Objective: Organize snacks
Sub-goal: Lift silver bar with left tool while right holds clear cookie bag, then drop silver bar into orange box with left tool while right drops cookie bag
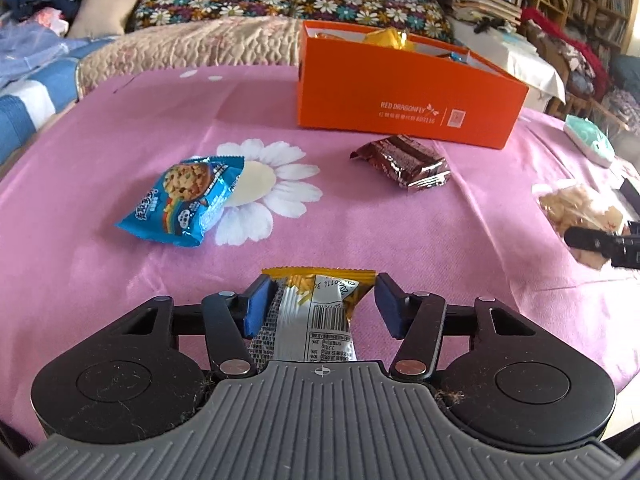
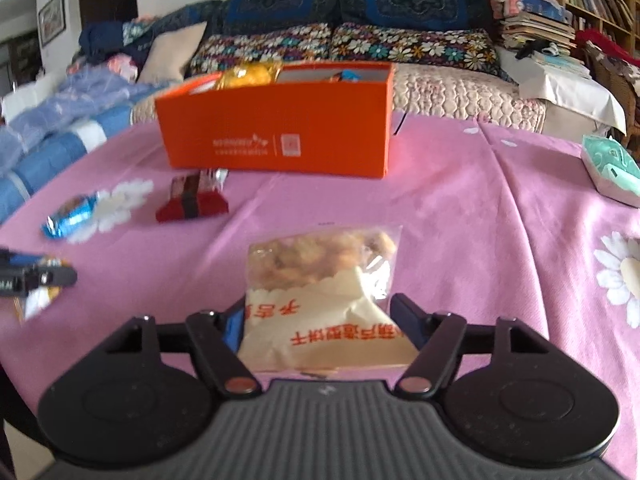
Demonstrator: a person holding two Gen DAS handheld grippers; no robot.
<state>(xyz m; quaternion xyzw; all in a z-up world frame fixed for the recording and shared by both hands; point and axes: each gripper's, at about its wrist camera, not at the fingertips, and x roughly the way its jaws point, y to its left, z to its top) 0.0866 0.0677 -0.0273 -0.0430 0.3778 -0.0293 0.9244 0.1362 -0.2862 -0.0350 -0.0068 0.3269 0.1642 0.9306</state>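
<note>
Snacks lie scattered on the pink cloth (image 1: 120, 320) in front of the orange box (image 1: 400, 96), which already holds a few packets. Biggest of the loose ones, the clear bag of biscuits (image 2: 320, 280) sits lengthwise between the jaws of the right gripper (image 2: 320, 320); both pads sit at the bag's sides, though blur hides whether they press. Next, a blue cookie packet (image 1: 184, 200) and a brown wafer packet (image 1: 404, 160) lie nearer the box, apart from both grippers. Smallest, the yellow packet (image 1: 320, 304) runs along the left gripper (image 1: 318, 306), left pad touching, right pad clear. The box lies straight ahead.
</note>
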